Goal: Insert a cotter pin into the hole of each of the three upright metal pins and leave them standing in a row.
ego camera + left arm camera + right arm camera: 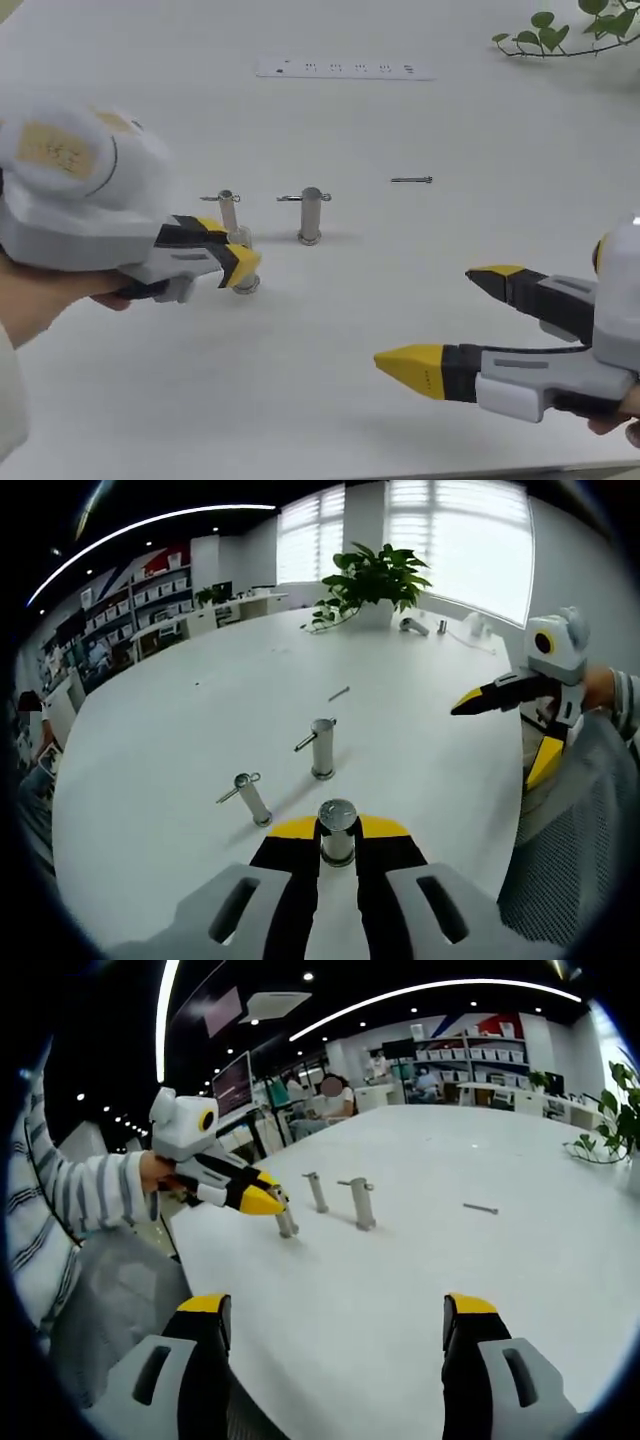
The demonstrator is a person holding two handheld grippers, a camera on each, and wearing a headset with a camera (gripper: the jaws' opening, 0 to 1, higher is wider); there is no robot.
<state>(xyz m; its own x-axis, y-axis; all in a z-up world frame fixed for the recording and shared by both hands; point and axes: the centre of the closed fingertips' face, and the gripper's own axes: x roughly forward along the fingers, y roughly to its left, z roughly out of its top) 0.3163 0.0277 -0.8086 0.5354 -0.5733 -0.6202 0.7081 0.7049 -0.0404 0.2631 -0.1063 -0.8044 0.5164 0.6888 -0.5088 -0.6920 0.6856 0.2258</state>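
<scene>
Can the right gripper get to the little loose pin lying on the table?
Probably yes. The right gripper is open, and only bare table lies between it and the loose cotter pin.

The tabletop [330, 330] is smooth, matt white. Each upright pin [310, 215] is dull grey metal. The left hand-held gripper [240, 262] and right hand-held gripper [425, 316] have matt plastic shells.

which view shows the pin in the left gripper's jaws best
The left gripper view: the pin stands centred between the jaws, top plain. In the head view the left gripper hides most of it; the right gripper view shows it small.
</scene>
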